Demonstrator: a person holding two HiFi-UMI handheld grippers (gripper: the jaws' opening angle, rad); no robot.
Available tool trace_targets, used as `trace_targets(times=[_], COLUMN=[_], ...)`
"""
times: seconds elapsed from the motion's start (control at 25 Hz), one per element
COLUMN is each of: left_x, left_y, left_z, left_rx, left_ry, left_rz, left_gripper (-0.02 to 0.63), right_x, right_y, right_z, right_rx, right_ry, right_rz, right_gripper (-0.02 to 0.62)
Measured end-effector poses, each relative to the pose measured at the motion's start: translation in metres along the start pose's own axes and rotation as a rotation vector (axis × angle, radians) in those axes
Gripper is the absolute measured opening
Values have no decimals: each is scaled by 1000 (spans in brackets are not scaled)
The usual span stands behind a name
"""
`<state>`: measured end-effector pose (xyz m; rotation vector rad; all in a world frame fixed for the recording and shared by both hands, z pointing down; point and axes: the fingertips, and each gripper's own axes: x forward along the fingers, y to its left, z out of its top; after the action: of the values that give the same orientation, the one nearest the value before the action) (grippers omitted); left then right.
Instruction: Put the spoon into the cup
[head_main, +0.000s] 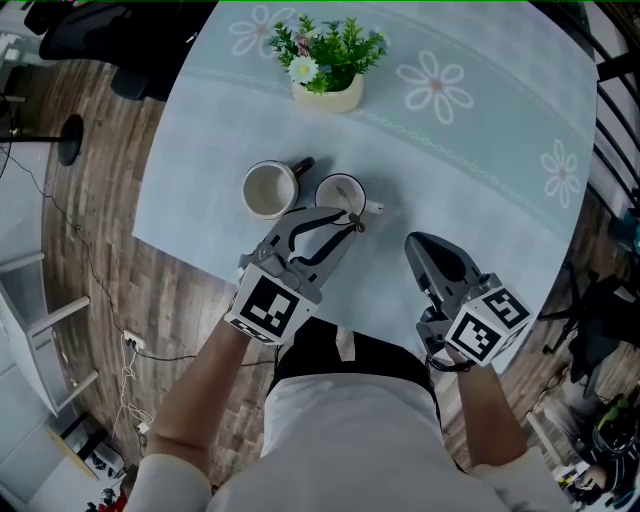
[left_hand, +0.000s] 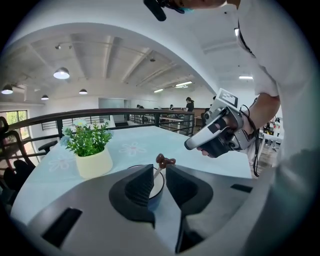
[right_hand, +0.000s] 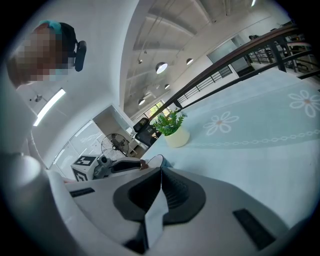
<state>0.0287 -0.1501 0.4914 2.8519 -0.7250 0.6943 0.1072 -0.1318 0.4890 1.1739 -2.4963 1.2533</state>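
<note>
A white cup (head_main: 338, 186) stands on the pale blue tablecloth, with a second white cup (head_main: 268, 190) just to its left. The spoon (left_hand: 164, 161), thin with a brown bow-shaped end, leans in the right-hand cup (left_hand: 158, 186). My left gripper (head_main: 352, 222) hovers over that cup's near rim. Its jaws stand a little apart on either side of the spoon (head_main: 355, 220) without pinching it. In the left gripper view (left_hand: 160, 175) the gap between the pads shows cup and cloth. My right gripper (head_main: 414, 241) hangs to the right over bare cloth, shut and empty, its pads meeting in the right gripper view (right_hand: 160, 172).
A potted plant (head_main: 328, 60) in a cream pot stands at the table's far side. The table (head_main: 200, 200) ends just before the person's body, and wooden floor lies to the left. A railing borders the right.
</note>
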Motion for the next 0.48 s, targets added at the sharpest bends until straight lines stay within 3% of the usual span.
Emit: trace_targets(times=[0.48], left_x=[-5], left_y=[8], left_z=[4], left_rx=[-27], left_ry=[-4], left_rz=[25], left_gripper=[80], right_x=[2], right_y=[3], right_z=[9], right_rx=[-11], right_ry=[-7], right_rz=[3], right_gripper=[23])
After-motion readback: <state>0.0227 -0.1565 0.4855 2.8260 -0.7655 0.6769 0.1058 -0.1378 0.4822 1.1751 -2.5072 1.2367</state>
